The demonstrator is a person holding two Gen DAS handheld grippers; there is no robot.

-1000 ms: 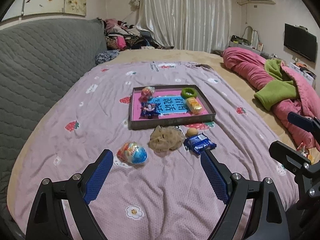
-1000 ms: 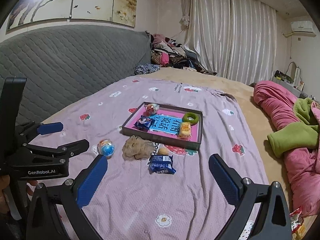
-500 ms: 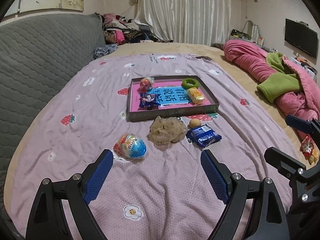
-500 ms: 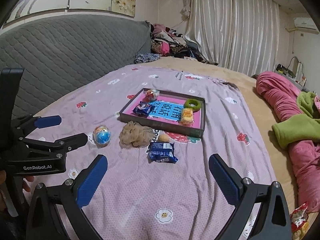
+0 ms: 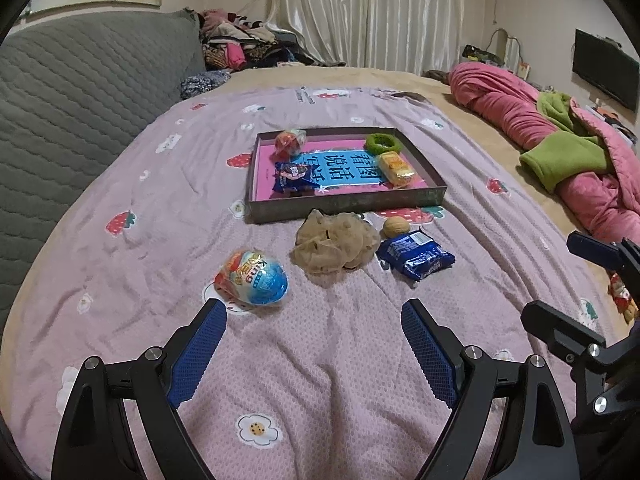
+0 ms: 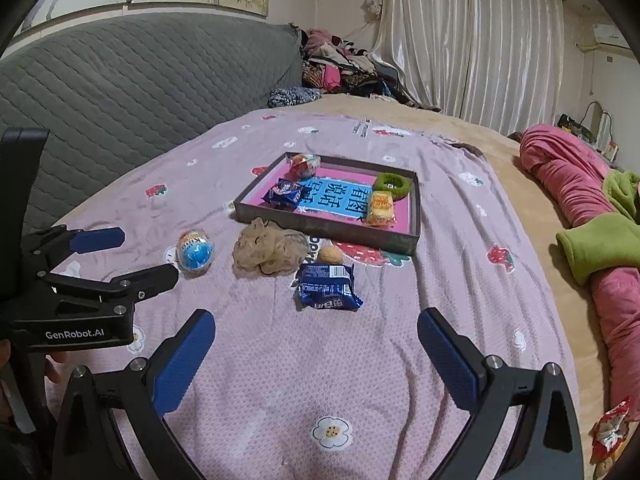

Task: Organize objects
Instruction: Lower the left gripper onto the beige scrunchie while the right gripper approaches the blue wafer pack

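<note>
Blue-padded grippers (image 5: pixel 314 312) (image 6: pixel 316 322) wide, angled downward

Printed "GenRobot.AI" in white on the left gripper (image 6: pixel 132 256); "King" on the egg-shaped toy (image 5: pixel 252 278); large upside-down Chinese characters on the tray (image 5: pixel 348 204) bottom.

Left tongs (image 5: pixel 314 318) lower, right tongs (image 6: pixel 316 330) lower
</note>
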